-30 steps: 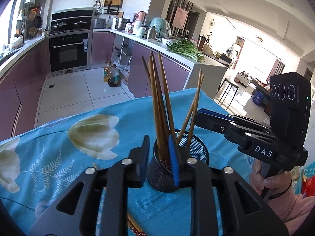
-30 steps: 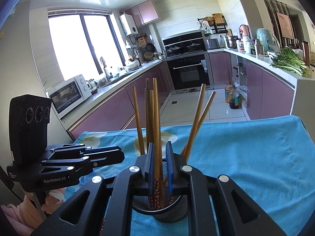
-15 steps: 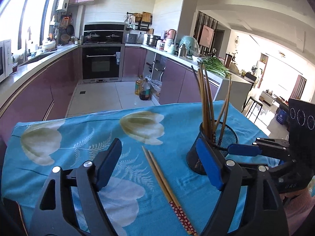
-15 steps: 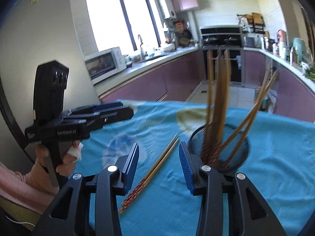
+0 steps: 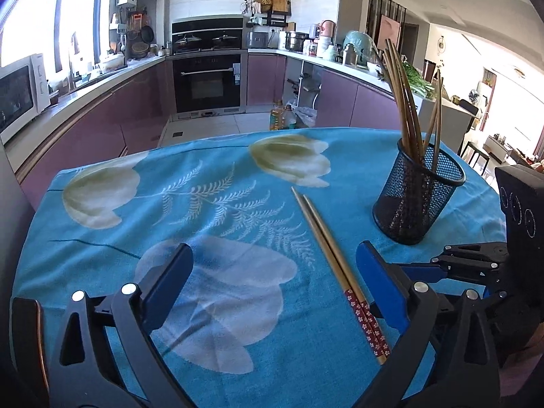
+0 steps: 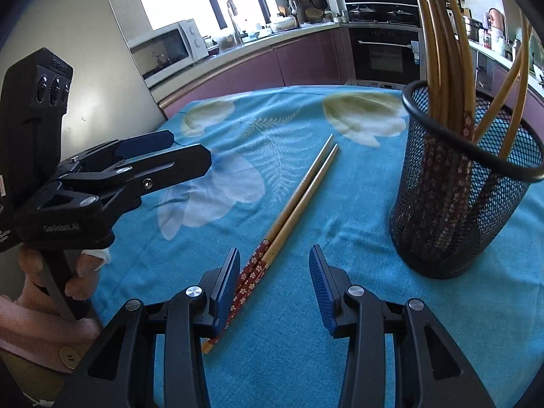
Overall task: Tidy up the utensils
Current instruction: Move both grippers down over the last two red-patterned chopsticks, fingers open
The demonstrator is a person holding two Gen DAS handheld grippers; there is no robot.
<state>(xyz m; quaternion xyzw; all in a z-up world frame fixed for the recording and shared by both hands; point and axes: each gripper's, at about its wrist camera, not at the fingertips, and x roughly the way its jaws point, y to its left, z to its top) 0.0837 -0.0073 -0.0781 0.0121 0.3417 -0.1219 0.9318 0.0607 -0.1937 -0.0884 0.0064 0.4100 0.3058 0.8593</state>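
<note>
My right tongs (image 6: 272, 272) stand open over the patterned ends of the chopsticks (image 6: 299, 197), whose length runs away toward the holder (image 6: 465, 204). My left tongs (image 5: 272, 282) gape empty, farther off.

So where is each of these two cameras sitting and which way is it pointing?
Left wrist: on the left gripper, open, facing the table's far edge and the kitchen oven; the right gripper shows at right.
Right wrist: on the right gripper, open, low over the loose chopsticks; the left gripper and hand show at left.
Shared: chopsticks, mesh holder, blue tablecloth.
</note>
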